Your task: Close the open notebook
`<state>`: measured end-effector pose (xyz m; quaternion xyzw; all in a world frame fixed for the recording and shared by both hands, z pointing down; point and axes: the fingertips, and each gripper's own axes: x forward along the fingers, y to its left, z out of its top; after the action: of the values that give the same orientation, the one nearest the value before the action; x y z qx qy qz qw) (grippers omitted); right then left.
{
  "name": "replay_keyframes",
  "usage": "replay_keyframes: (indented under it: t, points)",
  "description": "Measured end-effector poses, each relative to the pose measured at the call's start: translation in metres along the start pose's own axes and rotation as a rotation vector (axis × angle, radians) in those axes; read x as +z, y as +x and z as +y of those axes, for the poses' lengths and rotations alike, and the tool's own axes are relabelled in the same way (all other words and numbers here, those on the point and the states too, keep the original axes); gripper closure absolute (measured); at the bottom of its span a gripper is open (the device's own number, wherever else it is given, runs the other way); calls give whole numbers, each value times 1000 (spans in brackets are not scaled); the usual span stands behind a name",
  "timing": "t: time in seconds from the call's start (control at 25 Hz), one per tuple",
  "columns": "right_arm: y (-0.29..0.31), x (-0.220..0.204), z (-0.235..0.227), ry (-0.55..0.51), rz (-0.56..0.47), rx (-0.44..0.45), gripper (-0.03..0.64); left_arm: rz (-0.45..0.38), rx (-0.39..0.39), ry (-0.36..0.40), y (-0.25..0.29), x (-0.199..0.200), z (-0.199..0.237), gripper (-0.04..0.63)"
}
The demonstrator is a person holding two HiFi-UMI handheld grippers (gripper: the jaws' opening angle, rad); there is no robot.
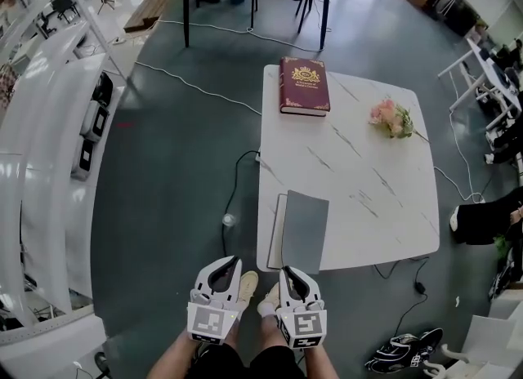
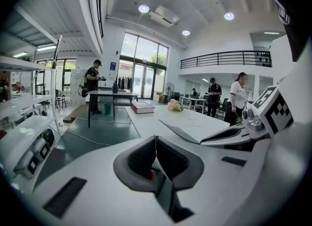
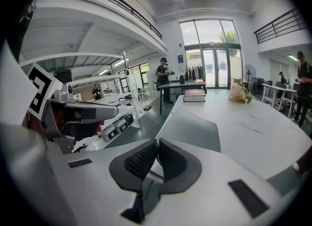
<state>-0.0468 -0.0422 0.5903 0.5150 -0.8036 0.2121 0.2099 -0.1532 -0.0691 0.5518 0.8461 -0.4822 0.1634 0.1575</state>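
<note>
The notebook (image 1: 305, 231) lies at the near left corner of the white marble table (image 1: 384, 206), its long side running away from the person. Its grey cover is raised at a slant over the white pages, which show in a strip along the left side, so it is neither flat open nor shut. No title or print shows on the cover.

The left gripper (image 1: 232, 260) and right gripper (image 1: 287, 270) hang side by side off the near table edge, above the floor and clear of the notebook. Each has its jaws pressed together with nothing between them. Their cubes carry black-and-white square markers, not words.

At the far left of the table lies a red book (image 1: 304, 85) with a gold crest and gold lettering too small to read. A bunch of flowers (image 1: 393, 118) lies to its right, well apart.
</note>
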Motion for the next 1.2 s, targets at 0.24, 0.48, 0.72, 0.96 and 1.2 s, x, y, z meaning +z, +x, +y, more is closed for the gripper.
replay_keyframes:
  t: [0.24, 0.48, 0.72, 0.96, 1.2]
  points:
    - [16, -11, 8, -38, 29, 1, 580, -11, 11, -9, 7, -11, 10, 571]
    - [29, -23, 13, -52, 56, 13, 575, -2, 14, -23, 11, -23, 17, 571]
    - [42, -34, 15, -68, 71, 13, 572, 37, 9, -38, 19, -38, 22, 571]
    - [50, -42, 17, -75, 88, 17, 569, 48, 5, -48, 22, -48, 26, 571]
    - [56, -48, 17, -81, 94, 14, 566, 56, 7, -54, 26, -56, 27, 571]
